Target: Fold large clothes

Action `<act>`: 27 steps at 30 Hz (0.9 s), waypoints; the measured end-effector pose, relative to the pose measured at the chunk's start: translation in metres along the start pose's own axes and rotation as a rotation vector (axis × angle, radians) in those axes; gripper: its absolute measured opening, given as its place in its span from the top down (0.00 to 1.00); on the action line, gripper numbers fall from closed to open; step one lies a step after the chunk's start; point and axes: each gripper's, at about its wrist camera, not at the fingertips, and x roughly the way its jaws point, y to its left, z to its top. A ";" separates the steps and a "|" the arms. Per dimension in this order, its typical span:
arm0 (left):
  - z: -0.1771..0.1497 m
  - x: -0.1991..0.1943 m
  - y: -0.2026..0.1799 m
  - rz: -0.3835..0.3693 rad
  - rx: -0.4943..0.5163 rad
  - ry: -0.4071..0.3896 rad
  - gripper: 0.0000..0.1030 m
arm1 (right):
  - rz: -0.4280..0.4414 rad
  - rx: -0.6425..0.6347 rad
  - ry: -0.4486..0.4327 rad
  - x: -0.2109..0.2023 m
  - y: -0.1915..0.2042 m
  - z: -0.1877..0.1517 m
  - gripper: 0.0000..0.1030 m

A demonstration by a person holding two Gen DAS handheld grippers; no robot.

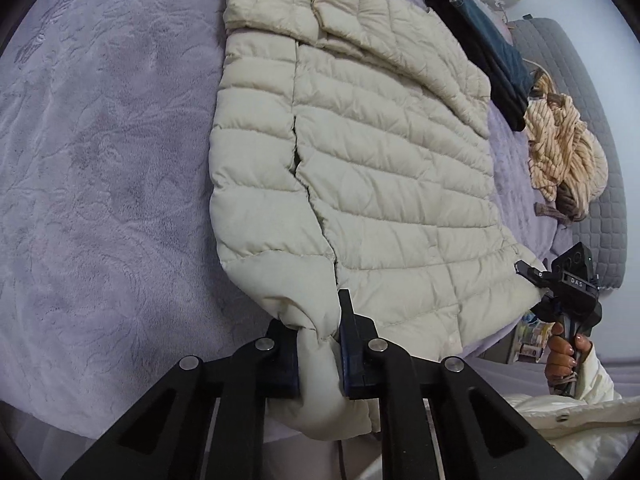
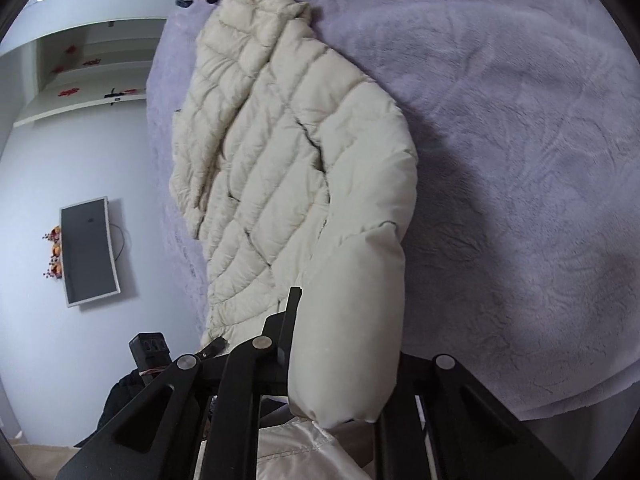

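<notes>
A cream quilted puffer jacket [image 1: 380, 152] lies spread on a lilac plush bed cover [image 1: 100, 180]. My left gripper [image 1: 318, 344] is shut on the jacket's hem corner at the near bed edge. My right gripper [image 1: 524, 270] shows in the left wrist view at the hem's other corner, fingers closed on the fabric. In the right wrist view the jacket [image 2: 260, 168] stretches away and a padded sleeve or hem fold [image 2: 356, 320] lies across my right gripper [image 2: 340, 344], hiding its right finger; the left finger [image 2: 294, 312] presses against the fabric.
Dark jeans [image 1: 488, 52] and a striped beige garment [image 1: 560, 152] lie on the bed's far side, by a grey quilted headboard [image 1: 592, 128]. A wall-mounted screen [image 2: 90, 252] and shelves [image 2: 80, 80] are beyond the bed.
</notes>
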 end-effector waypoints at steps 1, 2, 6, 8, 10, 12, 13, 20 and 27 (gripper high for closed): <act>0.002 -0.006 -0.001 -0.015 -0.004 -0.013 0.85 | 0.015 -0.016 -0.002 -0.003 0.008 0.003 0.87; 0.006 -0.012 -0.002 -0.033 -0.010 -0.029 0.85 | 0.033 -0.034 -0.005 -0.006 0.015 0.005 0.87; 0.027 -0.045 0.005 -0.104 -0.037 -0.108 0.85 | 0.085 -0.106 -0.030 -0.017 0.049 0.022 0.87; 0.041 -0.059 0.004 -0.134 -0.052 -0.158 0.85 | 0.111 -0.138 -0.046 -0.021 0.067 0.034 0.87; 0.056 -0.072 0.004 -0.156 -0.058 -0.208 0.85 | 0.133 -0.171 -0.063 -0.023 0.084 0.046 0.87; 0.075 -0.081 0.000 -0.166 -0.056 -0.257 0.85 | 0.150 -0.202 -0.081 -0.026 0.101 0.061 0.87; 0.086 -0.085 -0.002 -0.172 -0.053 -0.281 0.85 | 0.157 -0.214 -0.091 -0.027 0.109 0.070 0.87; 0.167 -0.097 -0.010 -0.107 -0.014 -0.409 0.85 | 0.164 -0.291 -0.143 -0.021 0.160 0.141 0.87; 0.236 -0.070 -0.003 -0.025 -0.023 -0.438 0.85 | 0.162 -0.236 -0.176 0.008 0.170 0.217 0.87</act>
